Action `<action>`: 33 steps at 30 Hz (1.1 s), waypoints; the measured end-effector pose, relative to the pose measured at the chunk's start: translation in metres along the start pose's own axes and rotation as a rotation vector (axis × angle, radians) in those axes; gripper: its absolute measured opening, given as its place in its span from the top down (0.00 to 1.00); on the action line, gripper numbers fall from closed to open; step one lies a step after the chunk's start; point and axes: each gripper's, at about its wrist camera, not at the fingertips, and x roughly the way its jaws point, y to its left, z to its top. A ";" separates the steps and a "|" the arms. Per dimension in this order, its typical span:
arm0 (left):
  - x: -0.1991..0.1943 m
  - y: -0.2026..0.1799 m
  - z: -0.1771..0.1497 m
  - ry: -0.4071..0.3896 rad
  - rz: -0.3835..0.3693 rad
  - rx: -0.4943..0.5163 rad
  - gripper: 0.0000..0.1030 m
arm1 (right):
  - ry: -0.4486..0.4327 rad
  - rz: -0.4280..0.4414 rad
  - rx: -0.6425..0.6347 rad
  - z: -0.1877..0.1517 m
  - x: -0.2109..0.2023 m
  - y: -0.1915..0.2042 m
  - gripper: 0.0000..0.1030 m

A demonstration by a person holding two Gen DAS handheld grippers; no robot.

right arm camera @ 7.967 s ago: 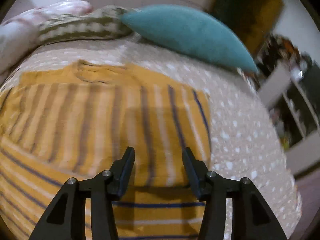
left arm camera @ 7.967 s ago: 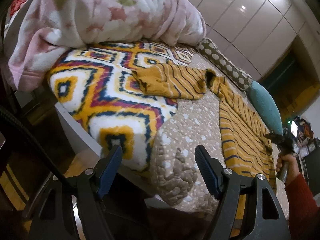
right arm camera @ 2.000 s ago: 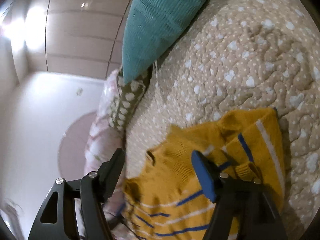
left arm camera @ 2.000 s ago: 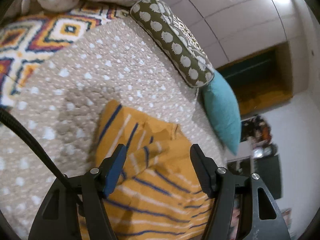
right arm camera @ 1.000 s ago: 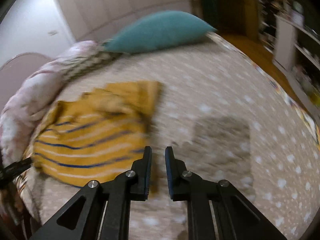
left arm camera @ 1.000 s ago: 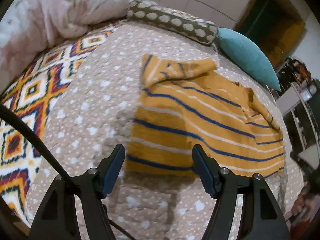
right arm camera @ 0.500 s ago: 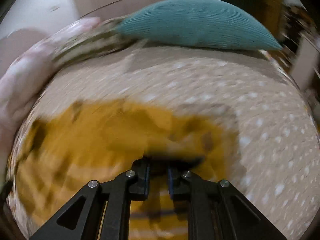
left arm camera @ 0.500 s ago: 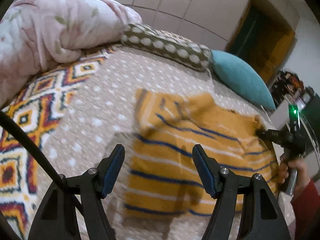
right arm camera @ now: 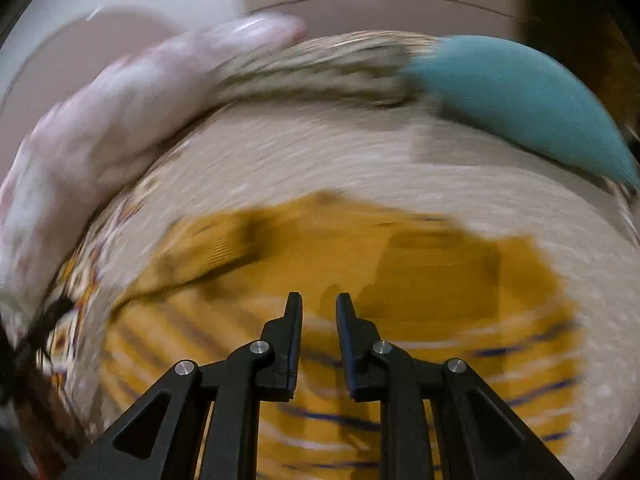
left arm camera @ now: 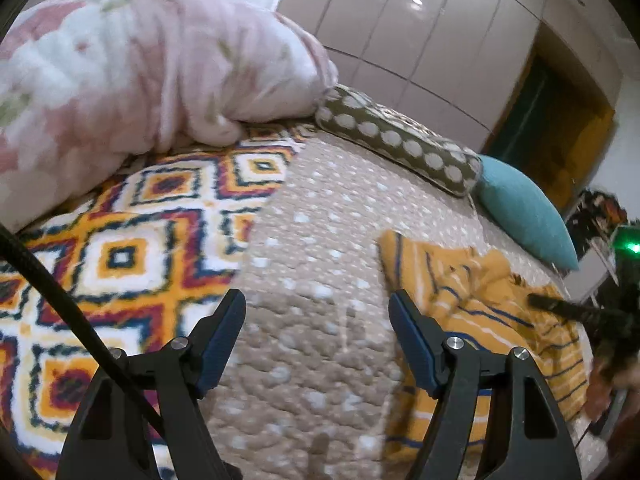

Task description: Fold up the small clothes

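Note:
A mustard-yellow sweater [left arm camera: 480, 300] with navy and white stripes lies partly folded and rumpled on the beige dotted quilt [left arm camera: 320, 220]. My left gripper [left arm camera: 316, 300] hovers over bare quilt to the left of the sweater. Its jaws are wide and still opening, with nothing between them. My right gripper [right arm camera: 319, 298] is above the sweater [right arm camera: 400, 260], which is blurred by motion. Its jaws are opening from a narrow gap and no cloth shows between them. In the left wrist view the right gripper [left arm camera: 538, 302] shows blurred at the sweater's far right edge, held by a hand.
A pink floral duvet [left arm camera: 120, 72] is heaped at the back left, above a bright diamond-patterned blanket [left arm camera: 120, 256]. A dotted olive bolster [left arm camera: 400, 144] and a teal pillow [left arm camera: 524, 216] line the far edge. Wardrobe doors stand behind the bed.
The left view has swung left, so the sweater now sits at its right edge. The right gripper moved in over the sweater, and its shut jaws have parted slightly.

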 end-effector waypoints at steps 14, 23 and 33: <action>0.003 0.060 0.011 0.030 0.008 -0.134 0.29 | 0.151 -0.198 -0.305 0.080 0.151 0.149 0.81; 0.004 0.058 0.011 0.048 0.020 -0.139 0.29 | -0.016 -0.034 -0.185 0.035 0.028 0.131 0.80; -0.001 0.039 0.005 0.059 0.027 -0.091 0.29 | 0.166 0.205 -0.037 -0.079 0.057 0.137 0.79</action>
